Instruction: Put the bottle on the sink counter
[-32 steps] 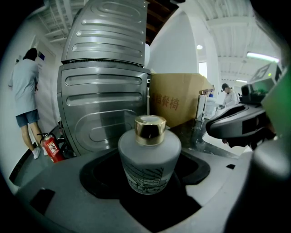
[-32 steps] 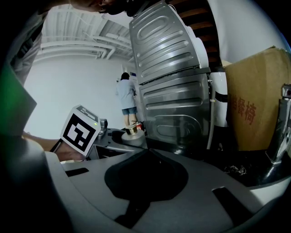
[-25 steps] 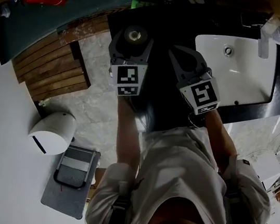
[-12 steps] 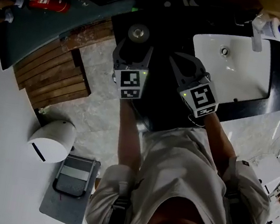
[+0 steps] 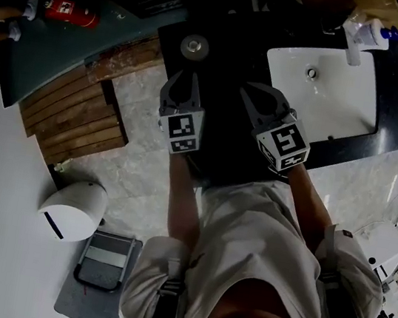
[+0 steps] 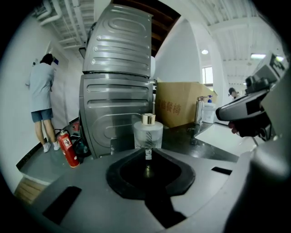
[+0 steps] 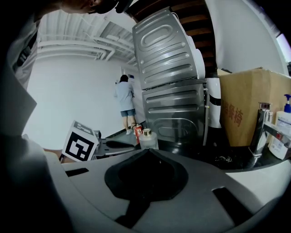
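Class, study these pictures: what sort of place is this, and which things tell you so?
Most likely a washroom or laundry corner, perhaps a mock-up in a larger hall: a white basin sunk in a dark counter, a tap with a pump bottle beside it, and stacked grey machines behind.

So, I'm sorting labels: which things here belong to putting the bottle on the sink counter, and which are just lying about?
Job: bottle; sink counter.
Lying about: fire extinguisher; cardboard box; soap dispenser; white bin.
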### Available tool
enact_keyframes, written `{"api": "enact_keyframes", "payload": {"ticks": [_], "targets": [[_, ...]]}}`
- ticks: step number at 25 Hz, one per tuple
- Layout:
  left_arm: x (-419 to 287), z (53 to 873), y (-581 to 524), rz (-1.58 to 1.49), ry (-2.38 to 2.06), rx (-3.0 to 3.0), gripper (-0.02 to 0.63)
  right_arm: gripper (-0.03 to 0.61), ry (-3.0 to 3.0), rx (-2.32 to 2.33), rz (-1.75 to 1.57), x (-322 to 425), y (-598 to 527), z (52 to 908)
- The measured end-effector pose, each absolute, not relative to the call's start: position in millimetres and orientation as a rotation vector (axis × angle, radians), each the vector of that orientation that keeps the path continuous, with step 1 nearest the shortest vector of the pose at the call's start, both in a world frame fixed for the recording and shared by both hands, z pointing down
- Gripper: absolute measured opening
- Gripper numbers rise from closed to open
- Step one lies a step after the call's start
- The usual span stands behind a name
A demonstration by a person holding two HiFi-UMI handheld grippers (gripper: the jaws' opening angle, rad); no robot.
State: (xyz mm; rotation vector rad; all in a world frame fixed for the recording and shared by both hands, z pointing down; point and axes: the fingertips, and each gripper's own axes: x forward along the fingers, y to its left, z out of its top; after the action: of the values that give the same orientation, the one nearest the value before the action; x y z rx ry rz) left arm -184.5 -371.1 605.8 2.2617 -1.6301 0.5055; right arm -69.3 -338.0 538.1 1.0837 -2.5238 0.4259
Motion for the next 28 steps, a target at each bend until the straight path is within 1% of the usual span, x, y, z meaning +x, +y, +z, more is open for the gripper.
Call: {"api": "enact_keyframes", "payload": {"ticks": [1,4,9,20,23,28], "targets": [[-187,602,-367,0.483,-1.651,2.248,0.03,-0.002,-2.537,1.089,0.424,-68,-337,534],[-190,585,-352,0.417,-1.678,2.236,0.004,-0.003,-2.575,1.086,0.417,-65,-332,522],[-180,539,-327,0.353,-1.694,2.294,0.001,-0.003,-2.65,1.032,0.344,-65,-321,494],[-152,415,-261,0.187,-1.763,2.393,0.0,-0.003,-2.841,0.96,0.113,-50,-276,397],[-143,398,-247,0.188,-1.772,2.428,0.0,-0.005,-2.819,0.946,-0.006,-41,-261,383],[-128,392,-227,0.188,-1.758,2.436,0.0,-0.005,-2.801,0.942,0.008,-29,-246,380]]}}
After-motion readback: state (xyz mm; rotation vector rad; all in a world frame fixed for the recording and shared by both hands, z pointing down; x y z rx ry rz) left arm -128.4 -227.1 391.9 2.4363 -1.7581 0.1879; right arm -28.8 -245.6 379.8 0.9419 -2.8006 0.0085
